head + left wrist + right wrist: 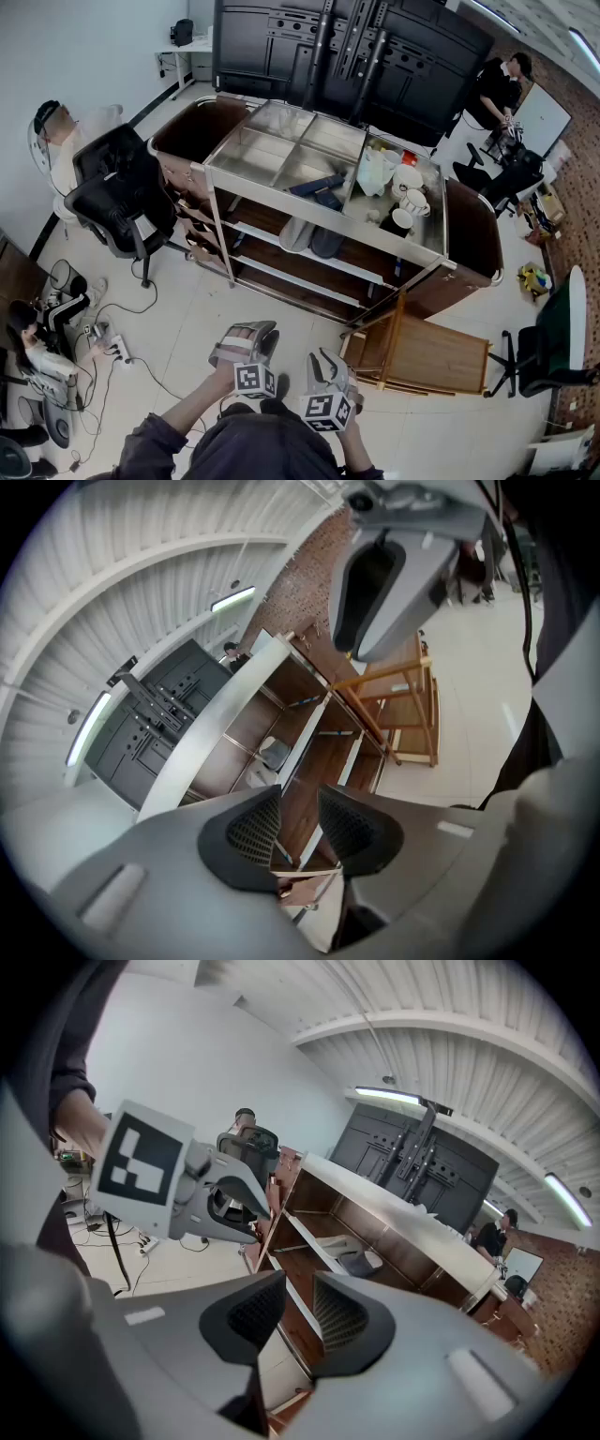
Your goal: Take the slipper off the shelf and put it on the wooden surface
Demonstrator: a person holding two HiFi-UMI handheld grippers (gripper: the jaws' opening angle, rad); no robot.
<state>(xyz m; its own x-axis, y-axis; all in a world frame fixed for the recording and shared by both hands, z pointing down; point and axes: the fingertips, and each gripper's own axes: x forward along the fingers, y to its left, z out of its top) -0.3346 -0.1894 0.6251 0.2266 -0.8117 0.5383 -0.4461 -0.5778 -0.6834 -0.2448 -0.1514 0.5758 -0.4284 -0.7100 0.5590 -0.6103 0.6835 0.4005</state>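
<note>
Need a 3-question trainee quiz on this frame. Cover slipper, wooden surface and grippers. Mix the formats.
1. True or false: the pale slipper lies on the floor in front of the shelf unit.
2. In the head view, where is the wooden stand?
A) Left of the shelf unit, by the office chair
B) At the shelf unit's lower-right corner, on the person's right side
C) Behind the shelf unit, against the black wall
3. Fill in: the left gripper and right gripper both have jaws apart and hold ____.

Key: 1 false, it lies on a shelf under the steel top; 2 B; 3 nothing.
</note>
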